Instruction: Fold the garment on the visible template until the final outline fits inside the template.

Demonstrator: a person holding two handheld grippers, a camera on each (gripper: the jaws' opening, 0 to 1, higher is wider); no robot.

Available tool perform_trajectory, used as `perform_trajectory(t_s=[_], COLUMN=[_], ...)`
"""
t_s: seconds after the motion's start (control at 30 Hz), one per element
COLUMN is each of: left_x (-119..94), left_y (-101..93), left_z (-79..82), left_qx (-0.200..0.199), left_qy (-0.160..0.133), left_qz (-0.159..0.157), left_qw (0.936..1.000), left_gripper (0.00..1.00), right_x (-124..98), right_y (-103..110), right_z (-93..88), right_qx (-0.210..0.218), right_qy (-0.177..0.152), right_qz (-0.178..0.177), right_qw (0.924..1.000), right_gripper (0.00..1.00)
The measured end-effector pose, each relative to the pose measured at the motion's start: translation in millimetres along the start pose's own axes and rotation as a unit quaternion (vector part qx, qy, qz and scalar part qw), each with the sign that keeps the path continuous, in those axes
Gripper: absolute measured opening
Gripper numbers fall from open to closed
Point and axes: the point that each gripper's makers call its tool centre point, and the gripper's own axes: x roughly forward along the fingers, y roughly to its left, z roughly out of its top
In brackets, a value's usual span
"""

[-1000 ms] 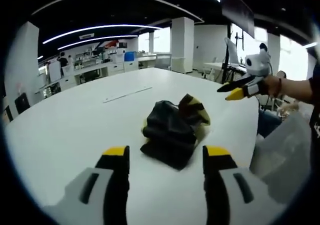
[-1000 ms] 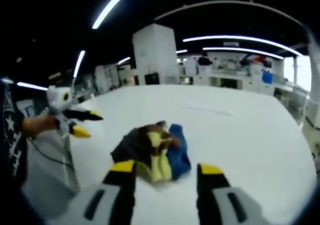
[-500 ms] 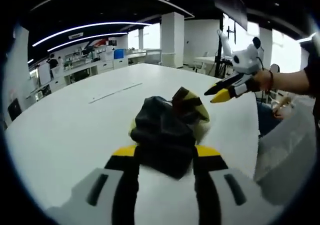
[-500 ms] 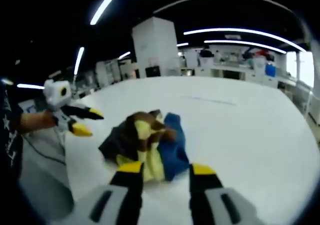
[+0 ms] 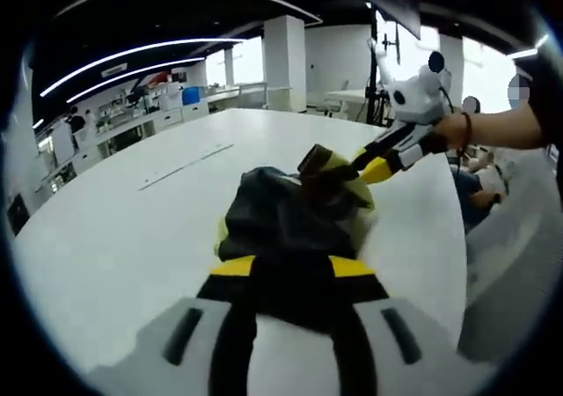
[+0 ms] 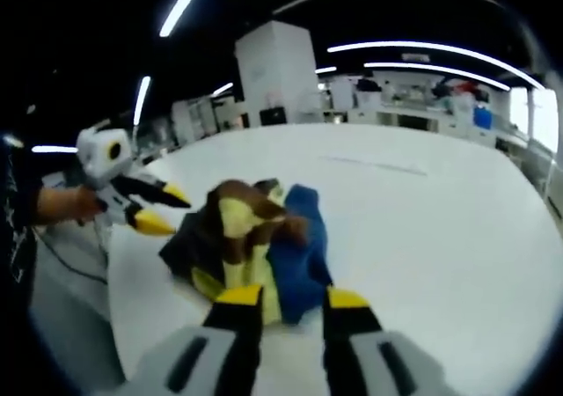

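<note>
A crumpled garment [image 5: 281, 224], dark with yellow, brown and blue parts, lies bunched on the white table [image 5: 114, 229]. My left gripper [image 5: 292, 268] is open, its yellow-tipped jaws partly closed in around the garment's near dark edge. In the right gripper view the garment [image 6: 255, 229] shows its blue and yellow side, and my right gripper [image 6: 292, 297] is open with that near edge between its jaws. The right gripper [image 5: 356, 163], held by a hand, reaches the far side of the pile. The left gripper [image 6: 169, 209] stands at the pile's left edge, jaws apart.
A thin pale strip [image 5: 185, 154] lies on the table beyond the garment, also seen as a strip [image 6: 374, 165]. The table's rounded edge [image 5: 457, 264] runs close on the right. Desks, a white pillar [image 6: 277, 70] and people stand in the background.
Both grippers have moved in toward the garment and their jaws have narrowed around its edges. The pile looks larger in both views because the cameras came closer.
</note>
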Motion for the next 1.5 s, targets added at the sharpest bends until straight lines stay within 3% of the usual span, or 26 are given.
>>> perform_trajectory(t_s=[0.33, 0.7, 1.07, 1.27, 1.5], left_x=[14.4, 18.9, 13.8, 4.1, -15.4], left_y=[2.9, -1.2, -0.9, 2.1, 11.8], left_z=[0.1, 6.0, 12.6, 25.0, 42.1], left_qx=[0.045, 0.046, 0.034, 0.019, 0.005], left_qy=[0.000, -0.010, -0.016, -0.034, -0.052], left_qz=[-0.010, -0.025, -0.021, -0.014, 0.005], left_qw=[0.9989, 0.9986, 0.9991, 0.9991, 0.9986], left_gripper=[0.12, 0.00, 0.00, 0.00, 0.00], right_x=[8.5, 14.4, 10.3, -1.9, -19.6], right_y=[0.5, -1.2, 1.6, 0.2, 0.7], right_z=[-3.5, -2.2, 2.0, 11.3, 34.2], right_qx=[0.009, 0.035, 0.037, 0.040, 0.029], right_qy=[0.004, -0.006, -0.016, -0.033, -0.056], right_qz=[0.009, 0.013, 0.012, 0.013, 0.004], right_qw=[0.9999, 0.9993, 0.9991, 0.9986, 0.9980], right_gripper=[0.13, 0.07, 0.00, 0.00, 0.00])
